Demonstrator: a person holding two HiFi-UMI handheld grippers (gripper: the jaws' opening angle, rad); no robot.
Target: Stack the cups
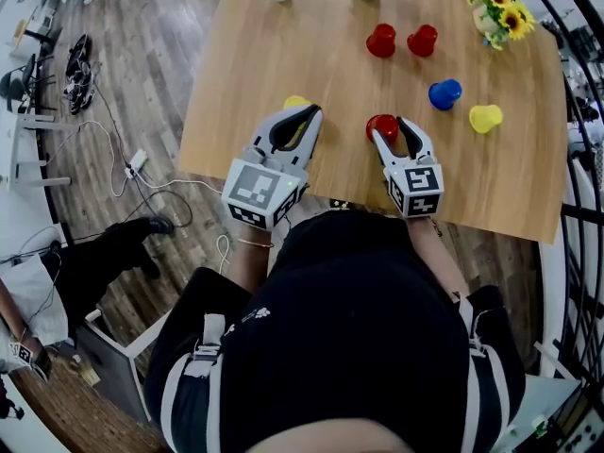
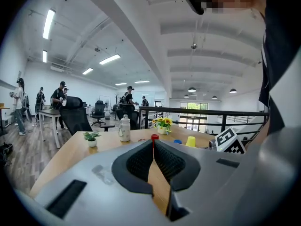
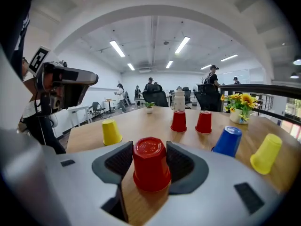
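Right gripper view shows the right gripper [image 3: 150,147] clenched round an upturned red plastic cup [image 3: 150,166], which stands on the pale wooden table [image 3: 141,121] with a ribbed pad against each flank. Such a cup is likely light, thin-walled and springy, so a hard squeeze would dent it and a slack one would let its smooth taper slip. The hold on the mid-wall, below the closed base, looks sound. The left gripper [image 2: 153,145] is clamped shut on nothing, with only table showing through the slit. Stacking targets lie ahead: two further red plastic cups [image 3: 178,121] side by side at the far end, a blue plastic cup [image 3: 227,141] and a yellow plastic cup [image 3: 266,154] to the right, and a second yellow plastic cup [image 3: 111,132] to the left, just beyond the left gripper's tips. All are well apart, so the path to any looks free. The white bottle [image 3: 179,99], small potted plant [image 3: 149,106] and sunflower pot [image 3: 240,108] stand at the far edge, probably out of the way.
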